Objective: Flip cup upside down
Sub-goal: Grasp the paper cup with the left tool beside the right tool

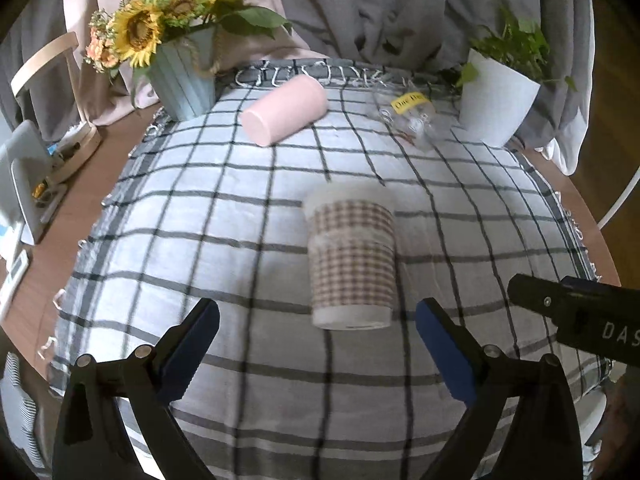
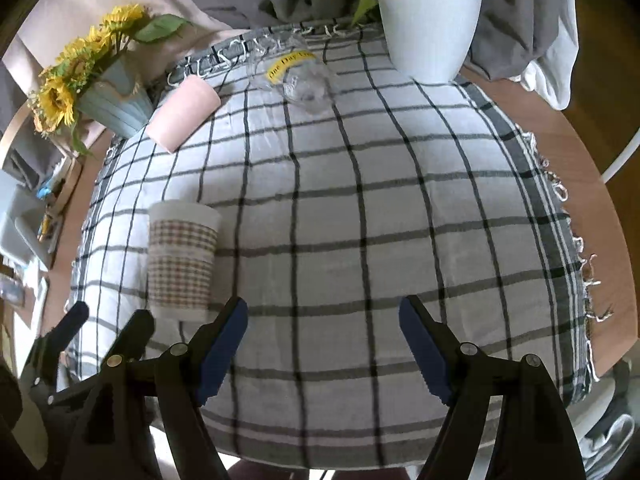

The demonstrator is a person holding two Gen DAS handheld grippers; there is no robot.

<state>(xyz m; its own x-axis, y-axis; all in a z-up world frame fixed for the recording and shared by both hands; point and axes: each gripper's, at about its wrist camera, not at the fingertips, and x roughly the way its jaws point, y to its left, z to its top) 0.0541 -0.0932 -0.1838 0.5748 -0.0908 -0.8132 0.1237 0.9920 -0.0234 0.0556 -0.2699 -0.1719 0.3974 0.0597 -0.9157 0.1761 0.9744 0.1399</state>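
Observation:
A white cup with a pink checked sleeve (image 1: 351, 258) stands on the checked tablecloth (image 1: 224, 216). Its wide end points up. My left gripper (image 1: 318, 346) is open and empty, just in front of the cup, not touching it. In the right wrist view the same cup (image 2: 182, 258) stands at the left. My right gripper (image 2: 323, 346) is open and empty over bare cloth, to the right of the cup. The left gripper's fingers (image 2: 74, 320) show at that view's lower left.
A pink cup (image 1: 285, 111) lies on its side at the back. A clear plastic cup with a yellow label (image 1: 412, 118) lies beside it. A sunflower pot (image 1: 186, 84) stands back left, a white plant pot (image 1: 494, 98) back right. The right gripper's body (image 1: 576, 316) is at right.

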